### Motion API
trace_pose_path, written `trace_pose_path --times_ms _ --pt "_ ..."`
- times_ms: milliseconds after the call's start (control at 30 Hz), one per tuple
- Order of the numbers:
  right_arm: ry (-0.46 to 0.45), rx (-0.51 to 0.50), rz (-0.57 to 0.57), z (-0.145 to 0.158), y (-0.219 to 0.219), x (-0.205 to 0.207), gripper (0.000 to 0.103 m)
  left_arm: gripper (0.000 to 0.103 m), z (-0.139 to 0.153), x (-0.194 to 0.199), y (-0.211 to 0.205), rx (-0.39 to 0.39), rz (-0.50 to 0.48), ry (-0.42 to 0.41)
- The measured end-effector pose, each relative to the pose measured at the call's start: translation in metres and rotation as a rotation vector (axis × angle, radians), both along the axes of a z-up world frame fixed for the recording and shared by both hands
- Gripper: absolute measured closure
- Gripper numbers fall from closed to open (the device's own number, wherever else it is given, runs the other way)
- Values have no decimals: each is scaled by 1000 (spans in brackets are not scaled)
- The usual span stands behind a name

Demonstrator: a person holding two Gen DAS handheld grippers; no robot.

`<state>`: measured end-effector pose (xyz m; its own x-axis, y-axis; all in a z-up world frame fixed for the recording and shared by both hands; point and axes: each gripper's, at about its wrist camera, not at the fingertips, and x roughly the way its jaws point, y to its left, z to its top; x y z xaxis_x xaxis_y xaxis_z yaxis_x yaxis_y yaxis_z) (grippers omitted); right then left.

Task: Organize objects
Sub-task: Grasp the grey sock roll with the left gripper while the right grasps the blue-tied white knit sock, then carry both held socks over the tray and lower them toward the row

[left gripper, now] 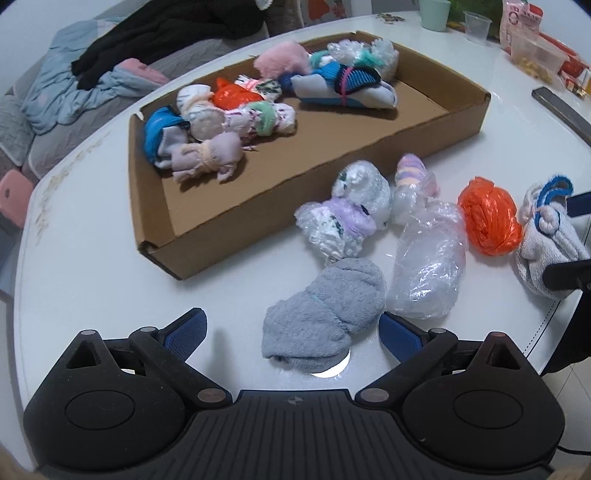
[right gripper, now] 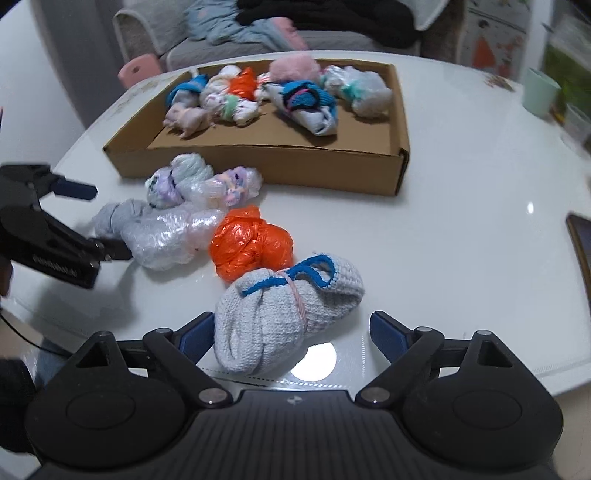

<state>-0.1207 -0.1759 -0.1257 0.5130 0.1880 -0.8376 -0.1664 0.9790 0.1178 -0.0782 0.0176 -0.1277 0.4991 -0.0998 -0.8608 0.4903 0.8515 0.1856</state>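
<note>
A shallow cardboard box (left gripper: 258,206) (right gripper: 258,162) on the white table holds several rolled sock bundles. More bundles lie on the table in front of it. My left gripper (left gripper: 291,332) is open around a grey sock roll (left gripper: 325,310) (right gripper: 110,218), its pads apart on either side. My right gripper (right gripper: 291,332) is open around a white knitted sock bundle with blue trim (right gripper: 288,317) (left gripper: 546,236). An orange plastic-wrapped bundle (left gripper: 489,221) (right gripper: 251,247), a clear plastic-wrapped bundle (left gripper: 428,266) (right gripper: 166,236) and two pastel wrapped bundles (left gripper: 343,214) (right gripper: 199,184) lie between them.
Cups (left gripper: 436,14), a clear container (left gripper: 539,59) and snack packets stand at the table's far right. A dark flat object (left gripper: 561,107) (right gripper: 580,240) lies near the right edge. A sofa with clothes (left gripper: 92,81) is behind the table.
</note>
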Motion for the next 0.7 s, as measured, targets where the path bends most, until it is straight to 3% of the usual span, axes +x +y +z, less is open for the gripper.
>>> trace_pose_path --times_ms 67,100,167,300,400,567,700 --pt "-13 -10 -17 -1 2 0 17 2 -1 1 -2 -6 -10 -6" --pt "-13 -9 -18 -2 3 0 23 3 0 1 -2 -6 -10 -7" --pt "-19 6 -13 -2 3 -1 29 10 1 0 -3 -22 -14 -8" --pt "-41 4 3 2 3 -3 42 36 5 -4 -6 -64 -37 12" --pt "-46 7 20 4 2 -3 59 40 5 -6 -11 -59 -44 23" --pt "-47 7 37 5 -2 -3 61 41 5 -6 -11 -68 -21 43" --pt "-35 25 19 3 -5 -1 50 40 6 -9 -12 -64 8 51"
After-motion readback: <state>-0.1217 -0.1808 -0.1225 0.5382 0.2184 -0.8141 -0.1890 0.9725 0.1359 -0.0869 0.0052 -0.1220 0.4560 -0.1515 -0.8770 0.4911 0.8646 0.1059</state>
